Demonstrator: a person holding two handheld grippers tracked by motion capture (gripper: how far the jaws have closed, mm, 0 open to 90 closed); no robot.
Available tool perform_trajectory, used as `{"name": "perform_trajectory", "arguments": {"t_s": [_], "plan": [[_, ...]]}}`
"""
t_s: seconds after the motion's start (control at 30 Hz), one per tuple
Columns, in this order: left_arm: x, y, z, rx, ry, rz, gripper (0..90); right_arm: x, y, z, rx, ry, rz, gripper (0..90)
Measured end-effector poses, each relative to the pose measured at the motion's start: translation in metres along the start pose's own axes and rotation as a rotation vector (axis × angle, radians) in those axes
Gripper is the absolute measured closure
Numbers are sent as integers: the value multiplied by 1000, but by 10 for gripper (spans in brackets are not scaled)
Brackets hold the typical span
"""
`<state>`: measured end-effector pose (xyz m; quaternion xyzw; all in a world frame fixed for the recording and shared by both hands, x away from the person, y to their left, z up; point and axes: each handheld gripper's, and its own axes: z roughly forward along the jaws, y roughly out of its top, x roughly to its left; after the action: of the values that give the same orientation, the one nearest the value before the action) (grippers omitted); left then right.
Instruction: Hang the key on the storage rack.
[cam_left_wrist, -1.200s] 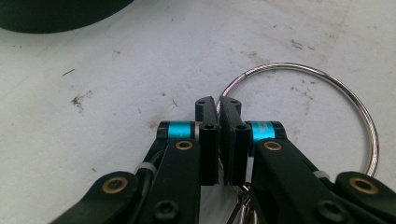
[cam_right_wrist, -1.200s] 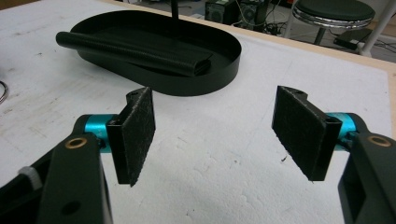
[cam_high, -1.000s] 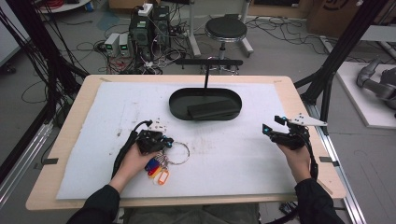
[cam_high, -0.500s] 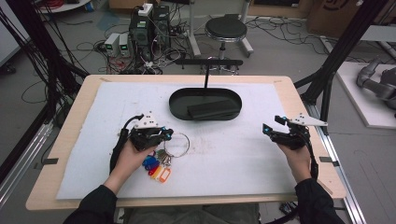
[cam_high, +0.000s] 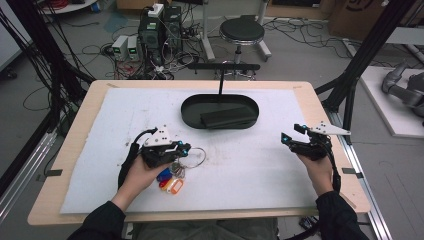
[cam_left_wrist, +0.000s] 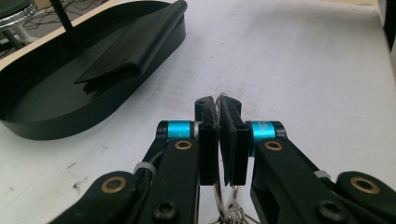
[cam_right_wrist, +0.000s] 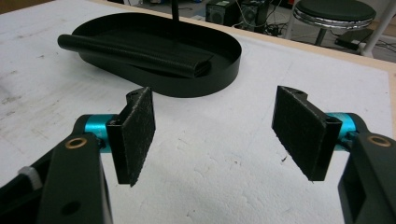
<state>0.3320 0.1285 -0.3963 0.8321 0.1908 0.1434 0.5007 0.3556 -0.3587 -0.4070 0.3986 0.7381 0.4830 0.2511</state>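
My left gripper (cam_high: 183, 148) is shut on a metal key ring (cam_high: 196, 157) and holds it a little above the white mat. Blue, red and orange key tags (cam_high: 170, 181) hang from the ring beside the hand. In the left gripper view the jaws (cam_left_wrist: 218, 122) pinch the thin ring wire (cam_left_wrist: 218, 193) between their pads. A black oval tray (cam_high: 192, 116) with a folded black wallet (cam_high: 229, 118) in it lies beyond, at the mat's far middle. My right gripper (cam_high: 291, 133) hovers open at the mat's right side, nothing between its pads (cam_right_wrist: 139, 127).
A black T-shaped stand (cam_high: 220, 75) rises behind the tray. The white mat (cam_high: 250, 165) covers most of the wooden table (cam_high: 327, 115). A stool (cam_high: 242, 33), computers and cables sit on the floor beyond the table's far edge.
My left gripper has lifted and moved forward and right with the key ring, pulling the tags along. The right gripper has stayed in place.
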Motion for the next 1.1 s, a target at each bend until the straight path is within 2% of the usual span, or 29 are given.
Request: {"name": "perform_trajectory", "arguments": {"t_s": [0.13,0.3,0.6,0.77,1.1], "plan": [[3,-3,0,2,-12,-14,845,0,0,0,2,3,4,306],[4,-8,3,31,-25,-13,844,0,0,0,3,4,3,307],[4,-11,3,46,-42,-11,855,0,0,1,3,4,5,307],[5,-12,2,42,-45,-26,859,0,0,0,4,5,3,307],[6,-4,-5,-4,-26,-12,863,0,0,1,7,3,1,307]]}}
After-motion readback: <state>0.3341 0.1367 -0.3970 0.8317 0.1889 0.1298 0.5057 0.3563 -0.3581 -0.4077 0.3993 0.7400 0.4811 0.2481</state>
